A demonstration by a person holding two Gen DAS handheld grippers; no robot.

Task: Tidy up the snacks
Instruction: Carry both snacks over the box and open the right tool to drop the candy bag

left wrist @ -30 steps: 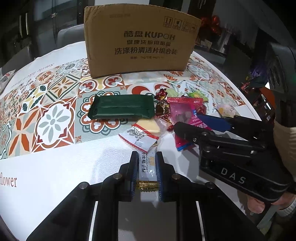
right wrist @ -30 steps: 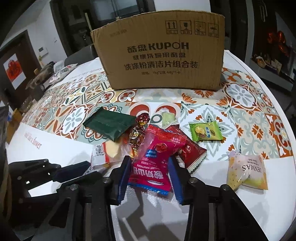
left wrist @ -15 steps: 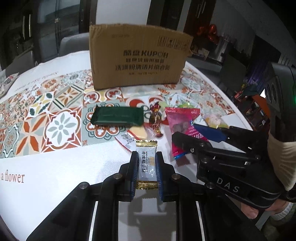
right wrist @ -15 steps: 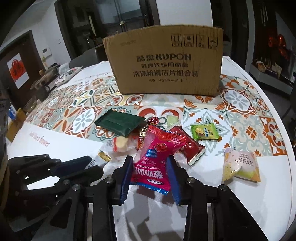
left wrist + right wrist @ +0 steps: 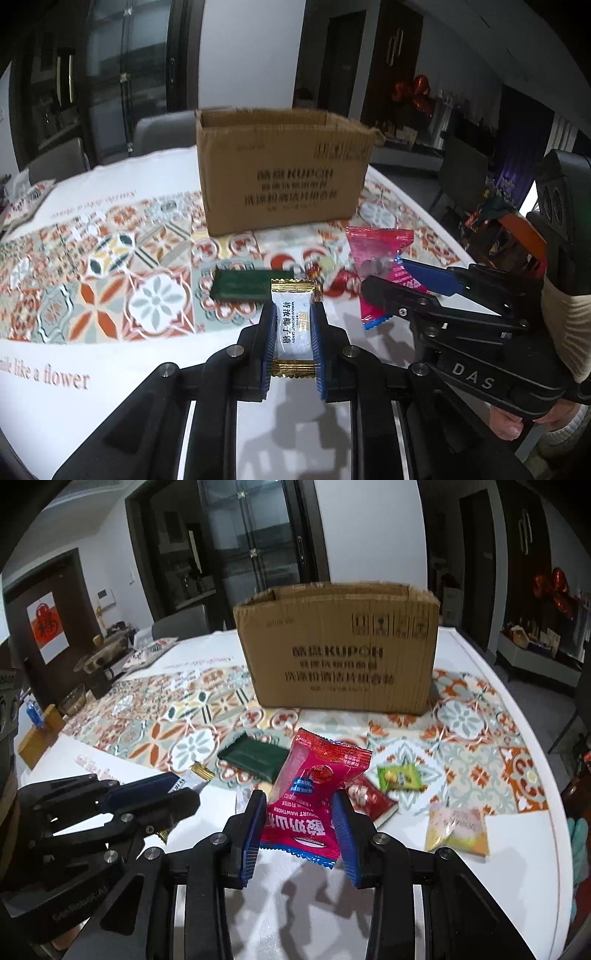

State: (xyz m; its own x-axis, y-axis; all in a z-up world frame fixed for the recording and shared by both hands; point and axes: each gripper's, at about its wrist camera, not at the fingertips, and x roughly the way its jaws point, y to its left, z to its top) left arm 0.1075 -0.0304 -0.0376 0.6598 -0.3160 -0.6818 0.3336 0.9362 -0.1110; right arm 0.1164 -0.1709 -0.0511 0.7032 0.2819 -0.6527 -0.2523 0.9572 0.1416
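Left wrist view: the left gripper pinches a white coconut candy between its blue pads. The candy's long axis runs along the fingers, one gold crimped end pointing forward toward the cardboard box, the other back toward the camera; it is held above the white part of the tablecloth. To its right, the right gripper clamps a pink hawthorn snack bag, whose sealed top edge points up and toward the box. Beyond the candy, a dark green packet lies flat on the patterned tiles, long axis left to right, and small red-wrapped sweets lie near it.

Right wrist view: the right gripper squeezes the pink hawthorn snack bag at its lower half, long axis along the fingers, leaning slightly right, print reading upside down. The left gripper enters from the left with the gold end of the coconut candy showing past its tips. On the table behind lie the dark green packet, a red packet, a small green packet and a pale yellow packet. The open-topped cardboard box stands upright at the far side.
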